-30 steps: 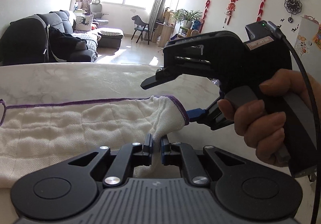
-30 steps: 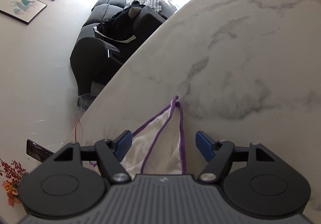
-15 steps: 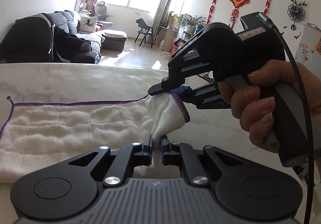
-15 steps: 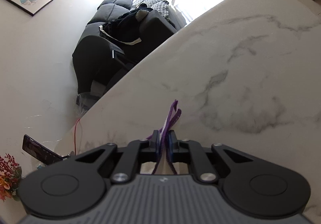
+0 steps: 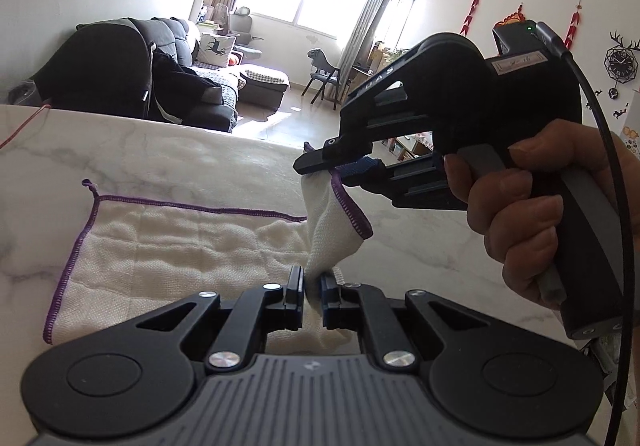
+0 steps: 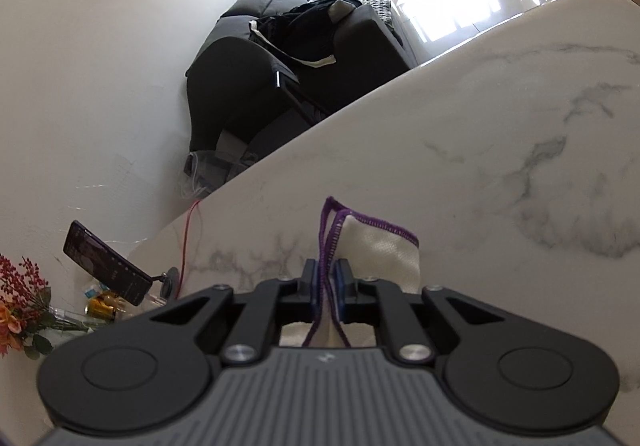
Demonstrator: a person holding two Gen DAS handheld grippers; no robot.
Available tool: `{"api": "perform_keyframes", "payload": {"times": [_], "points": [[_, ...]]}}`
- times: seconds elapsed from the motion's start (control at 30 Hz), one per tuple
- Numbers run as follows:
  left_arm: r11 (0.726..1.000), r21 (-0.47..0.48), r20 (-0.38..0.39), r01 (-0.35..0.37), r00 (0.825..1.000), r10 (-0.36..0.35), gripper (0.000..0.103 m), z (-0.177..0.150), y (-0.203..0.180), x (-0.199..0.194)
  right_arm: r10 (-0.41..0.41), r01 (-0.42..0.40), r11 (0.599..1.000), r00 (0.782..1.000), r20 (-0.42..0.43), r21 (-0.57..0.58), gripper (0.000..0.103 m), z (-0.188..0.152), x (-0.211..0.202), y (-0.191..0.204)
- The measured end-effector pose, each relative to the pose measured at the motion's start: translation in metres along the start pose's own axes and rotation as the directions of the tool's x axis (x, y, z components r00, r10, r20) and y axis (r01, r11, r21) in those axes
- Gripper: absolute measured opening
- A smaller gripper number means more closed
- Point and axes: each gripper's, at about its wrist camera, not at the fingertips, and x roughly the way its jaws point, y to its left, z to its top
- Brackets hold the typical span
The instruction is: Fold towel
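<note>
My left gripper (image 5: 312, 288) is clamped on the near right corner of the purple-edged white towel (image 5: 168, 250). My right gripper (image 6: 328, 282), at 2 o'clock in the left view, pinches the far right corner, lifted. The towel's left part lies flat on the marble table (image 5: 160, 150).

towel (image 5: 168, 246) near edge hidden, person's hand (image 5: 532, 206) cropped

Two close wrist views along gripper fingers, both over the marble table (image 5: 168, 150) toward the sofa (image 6: 280, 78)
</note>
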Motion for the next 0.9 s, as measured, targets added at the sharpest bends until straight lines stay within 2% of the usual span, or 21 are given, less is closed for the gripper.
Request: {"api": "perform_keyframes", "payload": {"times": [0.47,0.9], "points": [[0.997,-0.044,0.017,-0.063,0.998,0.064,0.008,0.001,0.034,-0.030,0.041,-0.047,0.994,0.998,-0.055,-0.099,0.010,-0.013,0.036,0.049],[0.991,-0.094,0.004,-0.096,0.995,0.097,0.008,-0.008,0.051,-0.051,0.022,-0.038,0.987,0.994,-0.104,-0.154,0.013,-0.033,0.056,0.073]]}}
